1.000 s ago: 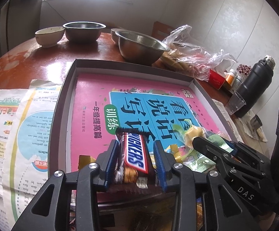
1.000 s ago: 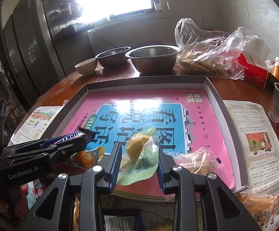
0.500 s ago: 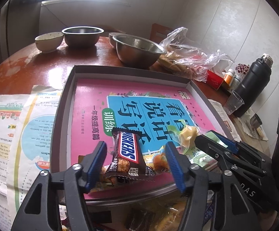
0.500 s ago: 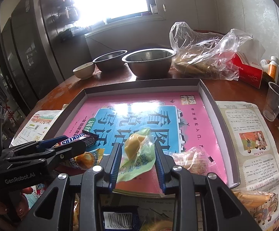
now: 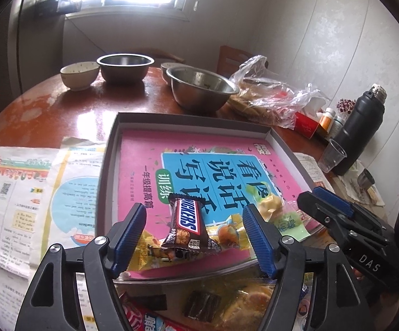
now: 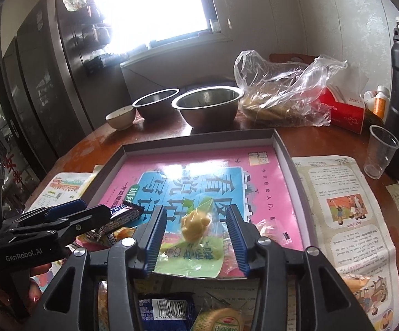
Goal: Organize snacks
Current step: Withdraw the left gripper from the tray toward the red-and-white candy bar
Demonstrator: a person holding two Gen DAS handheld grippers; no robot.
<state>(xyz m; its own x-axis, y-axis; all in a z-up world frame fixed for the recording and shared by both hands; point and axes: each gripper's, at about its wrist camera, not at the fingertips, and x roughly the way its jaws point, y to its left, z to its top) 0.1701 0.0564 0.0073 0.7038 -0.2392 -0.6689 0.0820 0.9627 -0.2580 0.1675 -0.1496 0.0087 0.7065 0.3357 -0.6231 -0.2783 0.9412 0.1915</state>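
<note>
Brown-wrapped, the Snickers bar lies in the near part of the grey tray, on top of a yellow snack packet. The left gripper has just been opening and stands wide around the bar, neither pad touching it. To its right, the right gripper has just been opening too; the green snack packet lies between its blue pads, clear of both, at the tray's near edge on the pink book cover
</note>
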